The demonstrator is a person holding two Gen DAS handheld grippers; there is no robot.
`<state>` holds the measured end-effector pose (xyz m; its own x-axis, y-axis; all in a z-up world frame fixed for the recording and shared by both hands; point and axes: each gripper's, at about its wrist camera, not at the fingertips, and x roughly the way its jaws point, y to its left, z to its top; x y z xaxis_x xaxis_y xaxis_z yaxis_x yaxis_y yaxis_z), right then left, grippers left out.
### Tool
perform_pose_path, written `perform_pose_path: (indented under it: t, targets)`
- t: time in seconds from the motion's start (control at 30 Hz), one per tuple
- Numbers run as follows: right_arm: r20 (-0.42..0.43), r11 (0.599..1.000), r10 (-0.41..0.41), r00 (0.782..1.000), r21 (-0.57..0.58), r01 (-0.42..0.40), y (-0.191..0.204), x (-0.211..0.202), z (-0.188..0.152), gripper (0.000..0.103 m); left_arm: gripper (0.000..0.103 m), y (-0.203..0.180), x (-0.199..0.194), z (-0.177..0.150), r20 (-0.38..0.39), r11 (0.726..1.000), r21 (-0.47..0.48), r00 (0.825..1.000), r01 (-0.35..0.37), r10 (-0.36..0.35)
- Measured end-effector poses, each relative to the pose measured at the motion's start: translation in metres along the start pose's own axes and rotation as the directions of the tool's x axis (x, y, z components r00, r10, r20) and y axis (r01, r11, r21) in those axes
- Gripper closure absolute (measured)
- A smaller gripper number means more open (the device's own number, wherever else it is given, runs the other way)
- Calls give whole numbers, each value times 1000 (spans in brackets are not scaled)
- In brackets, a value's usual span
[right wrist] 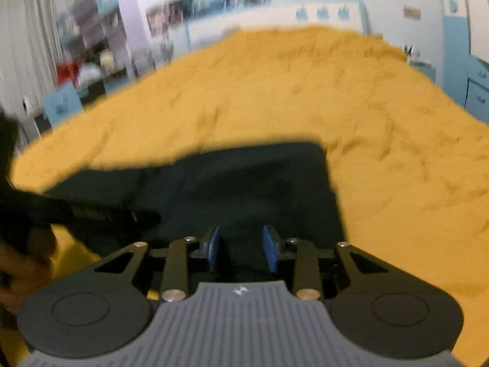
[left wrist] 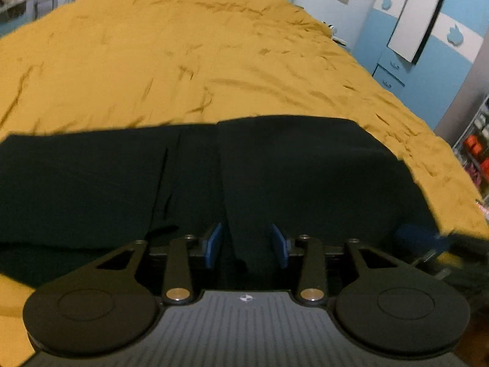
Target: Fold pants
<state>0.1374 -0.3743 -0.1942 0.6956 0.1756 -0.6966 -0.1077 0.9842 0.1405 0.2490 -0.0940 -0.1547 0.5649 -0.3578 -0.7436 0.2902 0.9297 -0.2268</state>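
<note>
Black pants [left wrist: 214, 177] lie flat on a mustard-yellow bed cover [left wrist: 183, 55], spread left to right, with an overlapping fold edge running down the middle. My left gripper [left wrist: 247, 241] is open just above the pants' near edge, its blue pads [left wrist: 214, 243] apart with nothing between them. In the right wrist view the pants [right wrist: 244, 183] show a squared right end. My right gripper [right wrist: 241, 244] is open over that end, holding nothing. The other gripper's dark body [right wrist: 91, 211] reaches in from the left.
The yellow bed cover [right wrist: 366, 107] fills most of both views. A blue wardrobe with drawers [left wrist: 428, 61] stands to the right of the bed. Shelves with clutter [right wrist: 91, 46] stand at the far left. The right wrist view is blurred.
</note>
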Motion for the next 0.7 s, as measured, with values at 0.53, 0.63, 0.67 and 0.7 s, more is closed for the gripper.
perform_pose_path:
  t: [0.53, 0.63, 0.67, 0.7]
  targets:
    - [70, 999, 38, 997, -33, -36, 39, -21, 13, 73, 25, 177, -117, -30, 217, 848, -529, 964, -13, 151]
    - [86, 998, 39, 996, -60, -34, 54, -14, 14, 73, 25, 195, -122, -31, 208, 826, -563, 965, -17, 161]
    - [95, 997, 42, 995, -65, -36, 57, -11, 13, 69, 24, 198, -122, -33, 209, 827, -561, 964, -21, 167]
    - [100, 997, 45, 994, -69, -38, 58, -7, 10, 66, 24, 200, -122, -34, 212, 829, -558, 962, -27, 174]
